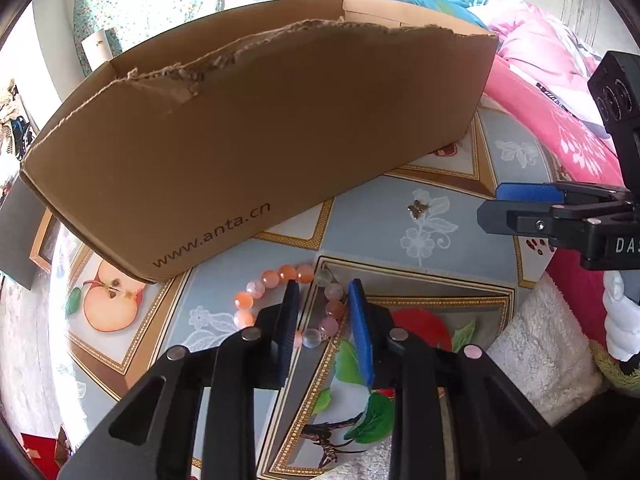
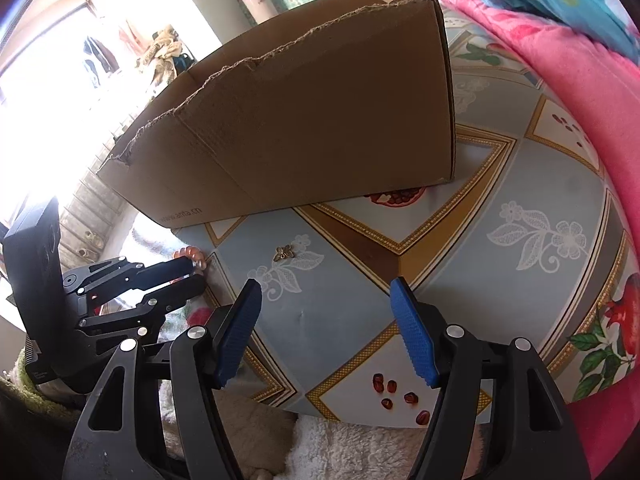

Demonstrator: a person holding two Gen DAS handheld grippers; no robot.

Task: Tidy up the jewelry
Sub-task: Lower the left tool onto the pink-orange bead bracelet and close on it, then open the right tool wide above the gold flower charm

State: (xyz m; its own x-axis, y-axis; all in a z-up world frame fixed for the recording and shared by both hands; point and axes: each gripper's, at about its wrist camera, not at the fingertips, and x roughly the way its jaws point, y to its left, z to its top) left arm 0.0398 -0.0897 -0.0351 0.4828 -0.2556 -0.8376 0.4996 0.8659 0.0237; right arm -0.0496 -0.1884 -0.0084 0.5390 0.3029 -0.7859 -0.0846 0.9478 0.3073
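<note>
Surface: patterned tablecloth (image 2: 472, 208) with fruit and flower prints, pink bedding behind.
Left gripper (image 1: 325, 286): jaws narrowed around one side of the bead bracelet (image 1: 280, 276); whether the pads press the beads cannot be told.
Right gripper (image 2: 325, 285): jaws wide apart, holding nothing, above bare cloth.
Count: one bracelet, one small gold charm (image 2: 284, 253), one cardboard box (image 2: 320, 120).
Hidden: box interior; part of the bracelet behind the fingers.
</note>
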